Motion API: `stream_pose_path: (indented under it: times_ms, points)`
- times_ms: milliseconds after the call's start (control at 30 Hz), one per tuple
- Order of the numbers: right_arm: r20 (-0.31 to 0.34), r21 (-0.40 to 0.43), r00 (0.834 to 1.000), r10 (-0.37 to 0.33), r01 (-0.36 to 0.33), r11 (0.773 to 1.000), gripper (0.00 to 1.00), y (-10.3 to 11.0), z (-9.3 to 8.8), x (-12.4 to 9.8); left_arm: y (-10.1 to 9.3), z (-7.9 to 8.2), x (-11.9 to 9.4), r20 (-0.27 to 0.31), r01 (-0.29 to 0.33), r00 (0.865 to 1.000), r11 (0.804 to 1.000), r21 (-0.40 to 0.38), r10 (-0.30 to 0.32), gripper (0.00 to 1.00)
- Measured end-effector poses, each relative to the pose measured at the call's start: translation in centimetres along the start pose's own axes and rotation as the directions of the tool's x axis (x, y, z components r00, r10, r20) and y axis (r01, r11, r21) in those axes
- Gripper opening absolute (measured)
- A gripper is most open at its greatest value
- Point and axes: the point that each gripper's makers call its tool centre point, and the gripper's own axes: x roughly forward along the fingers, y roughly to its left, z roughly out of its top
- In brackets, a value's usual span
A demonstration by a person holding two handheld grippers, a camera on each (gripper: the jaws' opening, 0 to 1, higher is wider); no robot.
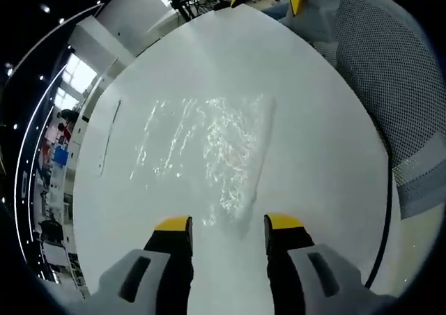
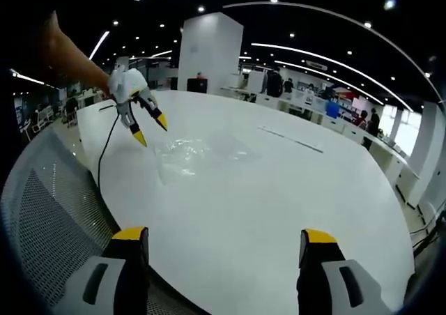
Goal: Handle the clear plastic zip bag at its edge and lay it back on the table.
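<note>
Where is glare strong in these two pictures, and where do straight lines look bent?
Left gripper view: bright sparkles of glare cover the wrinkled bag, and the table edge curves. Right gripper view: the bag looks faint with little glare, while ceiling light strips bend into arcs.

Clear plastic zip bag (image 1: 209, 158) lies flat on the white table (image 1: 313, 141), unheld. Film transparent, heavily crinkled, glinting under the overhead lights; table surface visible through it. In the left gripper view one long edge runs as a straight ridge down toward the near end. In the right gripper view the bag (image 2: 198, 151) sits nearer the table's left edge
</note>
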Motion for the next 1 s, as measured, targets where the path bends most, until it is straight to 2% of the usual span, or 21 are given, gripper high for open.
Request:
stream_pose_path:
  times_ms: [133, 200, 267, 367, 633, 867, 1000]
  points:
    - [-0.008, -0.004, 1.0, 0.007, -0.007, 1.0, 0.89, 0.1, -0.1, 0.1, -0.4, -0.2, 0.5, -0.025, 0.047, 0.999, 0.998, 0.051, -0.046, 0.34]
    - [-0.009, -0.006, 1.0, 0.005, -0.005, 1.0, 0.88, 0.1, -0.1, 0.1, -0.5, -0.2, 0.7, -0.03, 0.069, 0.997, 0.996, 0.053, -0.067, 0.3]
    - [-0.011, -0.004, 1.0, 0.002, -0.002, 1.0, 0.88, 0.0, -0.2, 0.1, -0.5, -0.3, 1.0, -0.037, 0.084, 0.996, 0.995, 0.061, -0.082, 0.3]
    - [-0.015, -0.004, 1.0, -0.003, 0.002, 1.0, 0.88, -0.1, -0.3, 0.1, -0.5, -0.4, 1.2, -0.045, 0.107, 0.993, 0.992, 0.061, -0.105, 0.32]
    - [-0.023, -0.009, 1.0, -0.007, 0.007, 1.0, 0.87, -0.2, -0.4, 0.1, -0.3, -0.5, 1.5, -0.053, 0.137, 0.99, 0.989, 0.055, -0.134, 0.27]
    - [-0.024, -0.019, 1.0, -0.011, 0.011, 1.0, 0.85, -0.2, -0.4, 0.0, -0.9, -0.6, 1.6, -0.049, 0.21, 0.977, 0.977, 0.037, -0.208, 0.18]
    - [-0.026, -0.018, 1.0, -0.013, 0.013, 1.0, 0.85, -0.2, -0.4, 0.0, -1.0, -0.8, 1.7, -0.041, 0.239, 0.97, 0.97, 0.033, -0.238, 0.17]
